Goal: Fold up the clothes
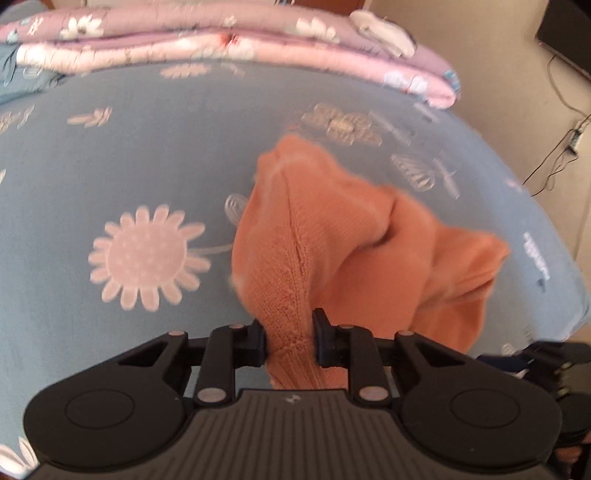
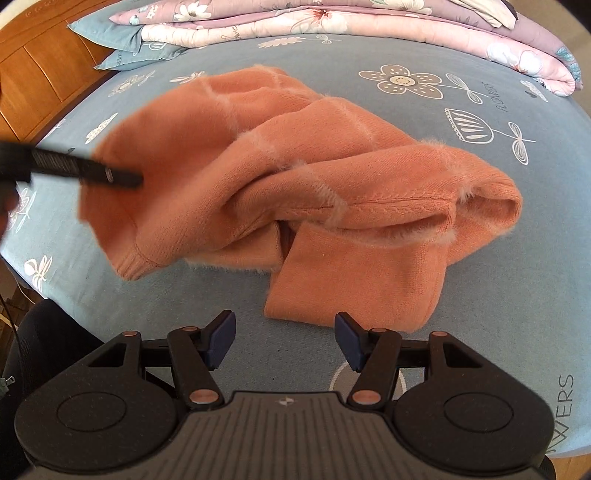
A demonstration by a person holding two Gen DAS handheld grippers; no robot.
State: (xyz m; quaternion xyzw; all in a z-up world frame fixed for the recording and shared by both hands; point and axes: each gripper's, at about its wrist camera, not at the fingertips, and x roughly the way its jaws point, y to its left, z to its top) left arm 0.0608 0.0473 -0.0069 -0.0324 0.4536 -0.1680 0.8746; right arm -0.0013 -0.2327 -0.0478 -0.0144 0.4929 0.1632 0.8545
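orange sweater bunched on a flowered blue bed

the bed sheet (image 2: 332, 62) is pale blue, printed with white and grey flowers; beside one flower stem the word "flower" can be read, and at the lower right edge of the right wrist view the letters "wers" show in white. a small white mark sits on the grey body of each tool, too small to read.

a folded quilt (image 2: 332, 18) in pink and lilac with a flower print lies along the far side of the bed, with a blue pillow (image 2: 122, 37) next to it and a wooden headboard (image 2: 40, 70) at the far left corner. in the left wrist view a pale floor and dark cables (image 1: 554, 155) show past the bed's edge.

the sweater (image 2: 295, 177) is an orange knit with thin fuzzy pale lines forming a check, ribbed at cuff and hem. it lies crumpled in the middle of the bed, one sleeve flat toward the near side.

the left gripper (image 1: 289, 341) is pinched on a fold of the sweater, knit bulging between its pads, that part lifted off the sheet. the right gripper (image 2: 284, 341) stands partly open with nothing in it, hanging over bare sheet just short of the sleeve.
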